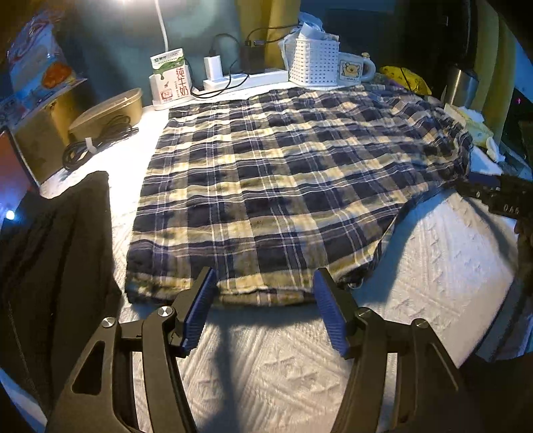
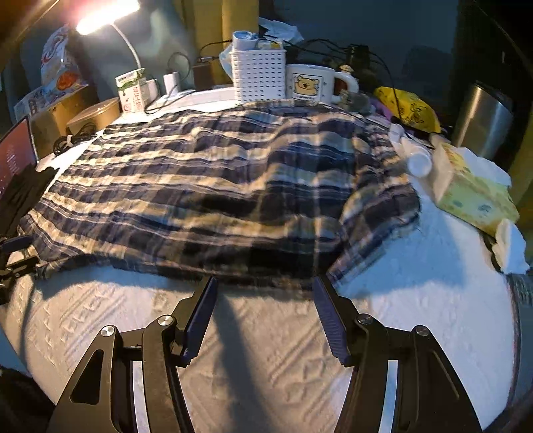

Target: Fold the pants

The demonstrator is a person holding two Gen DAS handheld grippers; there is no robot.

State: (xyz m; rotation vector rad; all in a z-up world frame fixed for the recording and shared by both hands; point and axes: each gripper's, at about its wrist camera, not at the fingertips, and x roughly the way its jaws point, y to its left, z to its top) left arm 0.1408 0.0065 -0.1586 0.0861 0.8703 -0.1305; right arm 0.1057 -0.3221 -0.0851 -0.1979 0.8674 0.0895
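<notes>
Setting: lived-in home room, cluttered worktop under a white textured cover (image 1: 283, 366). Evidence: lit desk lamp (image 2: 106, 13), milk carton (image 1: 171, 78), bear-print mug (image 2: 313, 85), white perforated basket (image 1: 313, 61), power strip with charger (image 1: 233, 80), tissue box (image 2: 473, 193), yellow curtain (image 2: 213, 30).

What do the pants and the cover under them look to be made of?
Pants: thin woven fabric, likely cotton or flannel, matte, going by the plaid pattern and fine crinkles. Cover: white textile with a raised, embossed pattern, possibly knit or quilted; the exact weave is unclear.
</notes>
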